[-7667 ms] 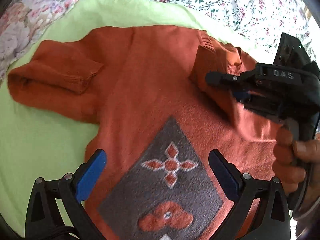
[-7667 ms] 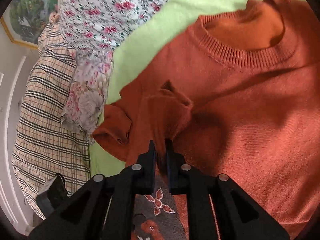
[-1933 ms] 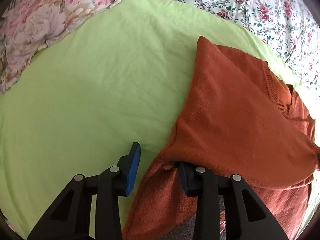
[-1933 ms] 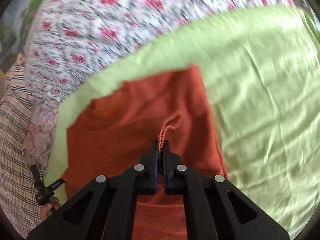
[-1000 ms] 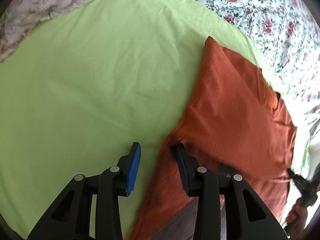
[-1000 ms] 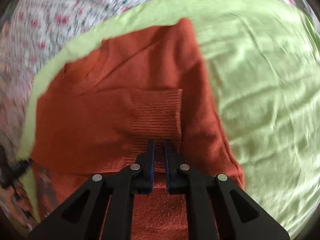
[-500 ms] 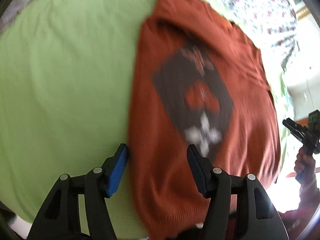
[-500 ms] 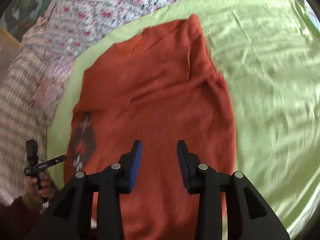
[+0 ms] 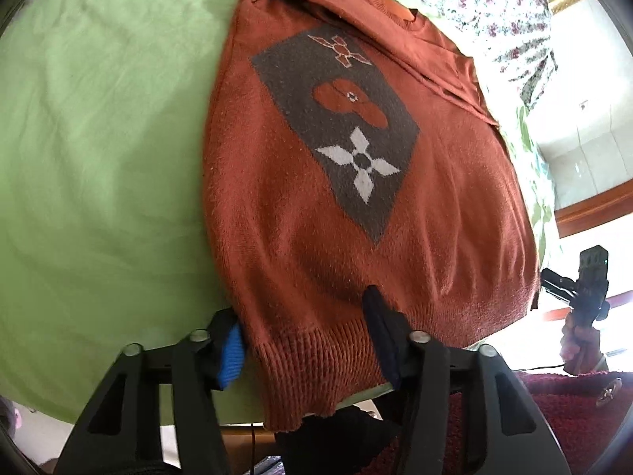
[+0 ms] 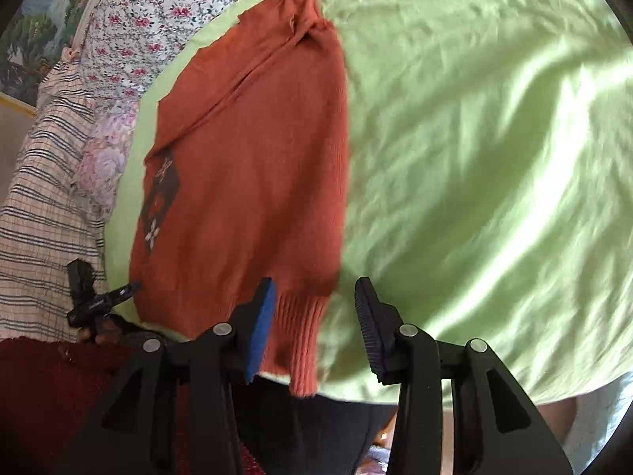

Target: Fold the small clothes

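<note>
Left tongs [image 9: 304, 342]: spread wide, gripping nothing, straddling the ribbed hem
Right tongs [image 10: 314, 322]: also spread and bare, astride the hem's other corner
Sweater [image 9: 356, 198]: one, orange, sleeves tucked in, flat on the green sheet [image 9: 99, 138], hem overhanging the edge
Axis: ran from hem at 6 o'clock to collar [image 9: 399, 12] at 12, dead ahead of both tongs
Nearer: neither; each sat at its own corner
Count: two tongs, one sweater, one sheet
</note>
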Tool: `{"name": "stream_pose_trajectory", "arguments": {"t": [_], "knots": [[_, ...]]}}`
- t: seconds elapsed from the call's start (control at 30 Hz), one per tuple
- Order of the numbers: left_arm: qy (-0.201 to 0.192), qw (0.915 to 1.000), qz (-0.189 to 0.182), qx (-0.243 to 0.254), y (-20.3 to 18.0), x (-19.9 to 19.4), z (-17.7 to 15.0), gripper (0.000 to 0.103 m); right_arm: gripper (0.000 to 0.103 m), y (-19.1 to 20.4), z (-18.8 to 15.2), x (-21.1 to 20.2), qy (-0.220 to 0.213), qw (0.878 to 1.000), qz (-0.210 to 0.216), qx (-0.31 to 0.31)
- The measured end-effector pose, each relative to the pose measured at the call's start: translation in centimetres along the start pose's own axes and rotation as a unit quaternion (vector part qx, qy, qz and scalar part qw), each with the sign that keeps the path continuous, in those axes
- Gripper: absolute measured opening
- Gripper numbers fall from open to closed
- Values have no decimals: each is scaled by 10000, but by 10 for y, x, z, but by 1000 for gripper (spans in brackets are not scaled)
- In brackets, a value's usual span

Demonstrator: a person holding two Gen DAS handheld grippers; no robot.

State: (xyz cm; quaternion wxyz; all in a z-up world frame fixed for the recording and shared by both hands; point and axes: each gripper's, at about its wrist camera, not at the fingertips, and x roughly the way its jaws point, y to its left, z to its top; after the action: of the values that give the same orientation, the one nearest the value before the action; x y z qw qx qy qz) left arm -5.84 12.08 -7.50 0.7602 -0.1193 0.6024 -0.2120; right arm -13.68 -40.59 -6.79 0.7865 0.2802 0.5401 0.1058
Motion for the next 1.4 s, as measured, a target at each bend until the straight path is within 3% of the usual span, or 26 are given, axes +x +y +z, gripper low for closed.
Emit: {"name": "stream_pose_trajectory", "arguments": {"t": [0.03,0.07,0.1,0.17,0.2,0.23,0.4,0.47,0.5,0.53,0.6,0.8,1.07,1.23,1.4], "knots": [[12,10000,8,73,-1,0,0,33,43,0,-3,5,-1,9999,117,6],[57,9999,3,124,-1,1,1,11,43,1,-5,8,-7,9998,184,6],[105,9998,7,143,-1,2,2,9,43,2,-6,14,-3,9995,314,10],[94,9998,33,171,0,-1,0,9,40,3,-7,21,-60,9989,460,27],[107,9998,44,170,1,-3,-1,9,22,3,-6,20,-101,9986,520,30],[128,9998,51,154,3,-4,-2,9,15,3,-7,19,-116,9984,557,11],[286,9985,-343,-306,14,3,-1,30,15,-8,-15,14,-68,9980,617,140],[232,9993,-262,-136,5,5,-1,24,15,-10,-15,20,-21,9972,684,287],[175,9997,-144,25,1,5,-2,11,14,-10,-15,24,-10,9967,747,321],[157,9998,-97,101,-2,5,-3,9,14,-7,-15,27,-7,9966,773,285],[53,9999,-69,142,-3,0,-5,8,8,-2,-15,27,10,9960,865,243],[-537,9981,-291,-31,-8,-39,8,7,7,10,-3,-4,-289,9909,1302,160],[-1620,9855,-485,-106,-21,-88,84,6,7,34,65,-34,-1159,9786,1696,72],[-2093,9767,-456,-101,-31,-89,157,6,7,49,126,-26,-1447,9769,1567,-110],[-2250,9739,-299,-85,-36,-68,224,6,7,53,190,-5,-1609,9787,1261,-200]]}}
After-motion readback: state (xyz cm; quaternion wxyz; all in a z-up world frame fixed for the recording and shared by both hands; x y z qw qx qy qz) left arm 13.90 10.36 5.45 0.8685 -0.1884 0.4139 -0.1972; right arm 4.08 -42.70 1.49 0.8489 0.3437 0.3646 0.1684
